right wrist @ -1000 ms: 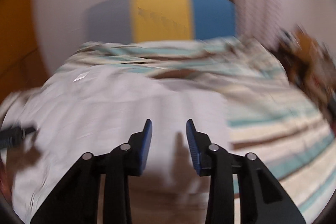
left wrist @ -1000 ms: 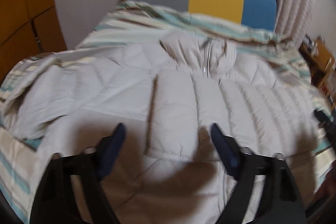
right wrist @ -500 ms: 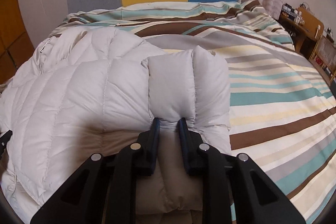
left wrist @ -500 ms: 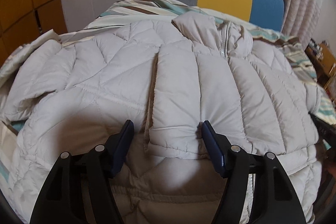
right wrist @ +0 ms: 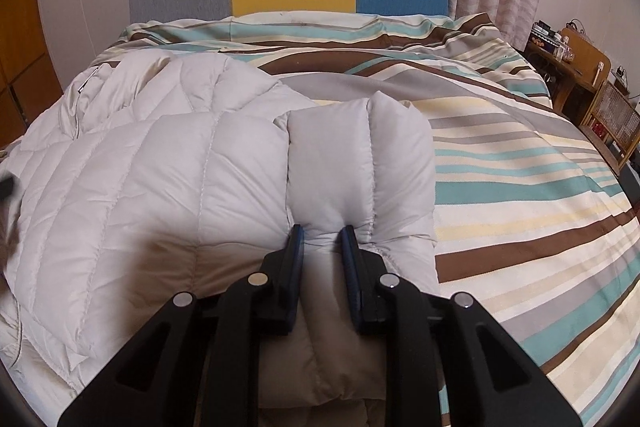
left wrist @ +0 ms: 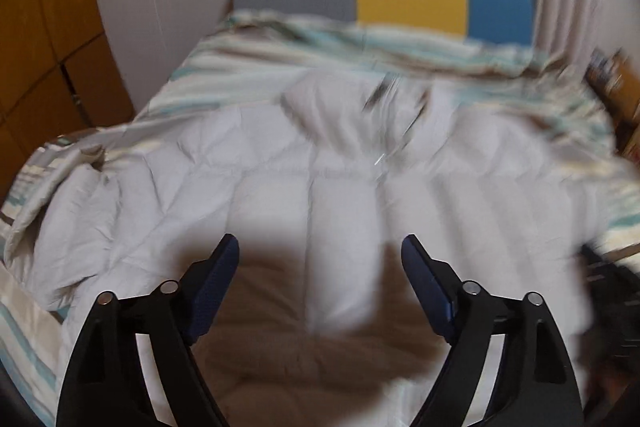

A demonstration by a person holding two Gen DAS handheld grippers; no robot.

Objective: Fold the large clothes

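Pale quilted jacket [right wrist: 152,179] spread flat on bed [right wrist: 520,167], over striped cover; right gripper [right wrist: 322,239] jaws nearly closed, pinching a puffy fold at jacket's right edge; left gripper [left wrist: 320,255] jaws wide and opening, above jacket, gripping nothing; view blurred.

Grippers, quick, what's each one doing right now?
Left gripper: jaws opening, nothing pinched, above the puffer jacket.
Right gripper: closed on a fold of the jacket.
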